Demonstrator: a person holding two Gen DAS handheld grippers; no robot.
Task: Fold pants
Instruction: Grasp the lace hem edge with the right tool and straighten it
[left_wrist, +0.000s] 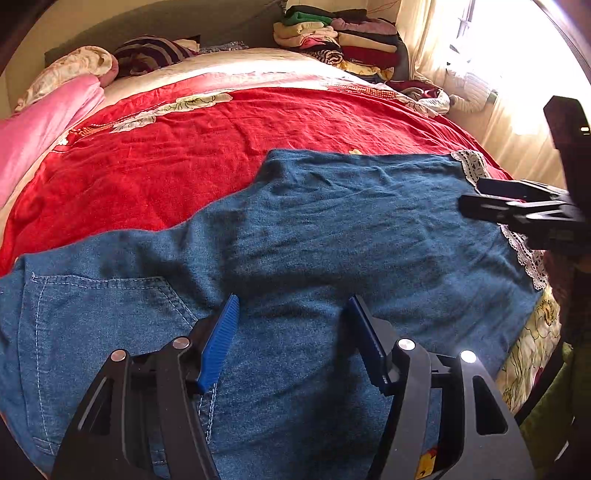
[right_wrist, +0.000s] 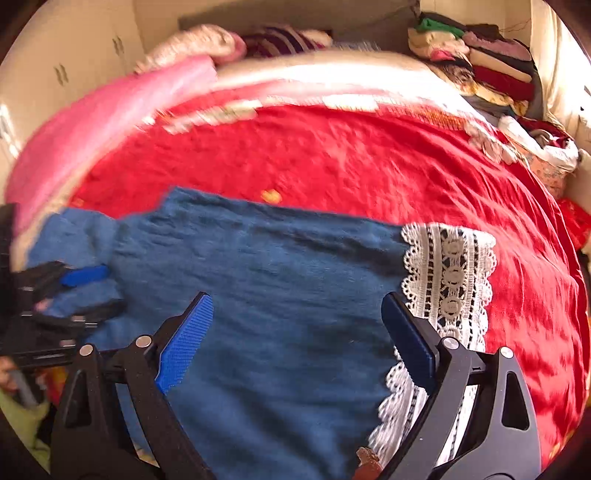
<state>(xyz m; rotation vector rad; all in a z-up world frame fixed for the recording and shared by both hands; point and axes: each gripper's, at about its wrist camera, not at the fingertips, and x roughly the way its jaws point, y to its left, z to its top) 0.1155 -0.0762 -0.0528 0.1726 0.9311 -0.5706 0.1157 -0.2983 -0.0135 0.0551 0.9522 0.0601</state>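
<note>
Plainly, the pants (left_wrist: 332, 229) (blue denim, lace-hemmed) bear no legible label.

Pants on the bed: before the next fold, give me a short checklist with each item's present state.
1. Pants lie spread on the red bedcover: ok.
2. Left gripper open, nothing held: ok.
3. Right gripper open, nothing held: ok.
4. Lace hem in view beside the right gripper: ok.
5. Fabric free of wrinkles: not ok, creases show across the leg.
6. Waistband edge in view: cannot tell.
</note>
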